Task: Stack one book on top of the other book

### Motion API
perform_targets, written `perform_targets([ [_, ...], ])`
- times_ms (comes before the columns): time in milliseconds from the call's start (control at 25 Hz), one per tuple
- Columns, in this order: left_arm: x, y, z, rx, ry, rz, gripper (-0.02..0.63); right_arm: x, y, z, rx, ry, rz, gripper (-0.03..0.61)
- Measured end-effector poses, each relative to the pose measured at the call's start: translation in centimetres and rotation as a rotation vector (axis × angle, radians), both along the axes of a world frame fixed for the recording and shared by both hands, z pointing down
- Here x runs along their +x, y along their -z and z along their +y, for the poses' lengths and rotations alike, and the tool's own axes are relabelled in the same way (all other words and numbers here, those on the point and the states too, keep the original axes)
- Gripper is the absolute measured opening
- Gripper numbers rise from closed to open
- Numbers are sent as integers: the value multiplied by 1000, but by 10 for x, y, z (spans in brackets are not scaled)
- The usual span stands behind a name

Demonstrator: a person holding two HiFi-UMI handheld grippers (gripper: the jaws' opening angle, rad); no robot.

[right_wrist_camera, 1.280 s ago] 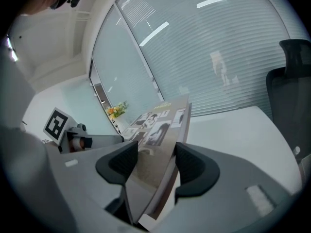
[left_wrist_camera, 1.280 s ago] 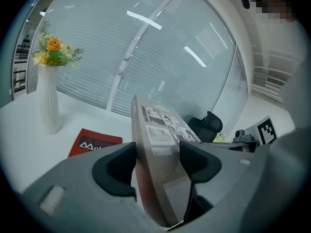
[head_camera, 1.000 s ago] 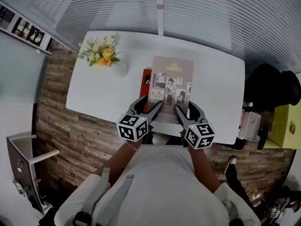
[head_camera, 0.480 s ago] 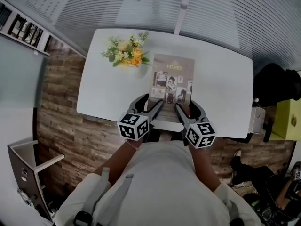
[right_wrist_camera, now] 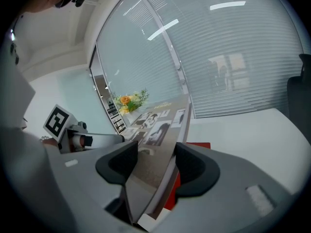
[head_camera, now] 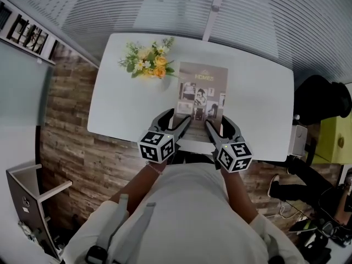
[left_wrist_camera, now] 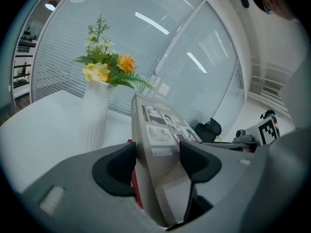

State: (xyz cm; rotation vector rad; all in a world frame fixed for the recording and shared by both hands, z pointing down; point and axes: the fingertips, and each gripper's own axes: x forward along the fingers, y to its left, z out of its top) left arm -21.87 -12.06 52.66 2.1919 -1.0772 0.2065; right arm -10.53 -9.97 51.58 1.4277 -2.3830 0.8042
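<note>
The person stands at the near edge of a white rectangular table, a grey two-jaw tool in each hand. Low in the centre of the head view, the left gripper and the right gripper sit side by side at the near end of a flat grey-brown book with small photographs on its cover. Each gripper view shows that gripper's jaws clamped on the grey-brown book, one dark pad on the cover and the other under it, left gripper at the left near corner, right gripper at the right.

The grey-brown book stretches away towards the middle of the table. Under it lies a thin red book, only slivers peeking out beside the jaws; whether the two touch I cannot tell.

A bunch of yellow and orange flowers in a tall white vase stands up and left of the books, just beside their far corner.
</note>
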Motion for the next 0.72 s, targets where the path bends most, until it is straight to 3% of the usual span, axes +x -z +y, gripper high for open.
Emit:
perform_targets([
  [400,37,4,3,1,34,-19,290,38,2,1,1,21,-13,244],
  [720,43,-12,4,-19,37,-48,291,44,-16,-1,-21,40,-24,245],
])
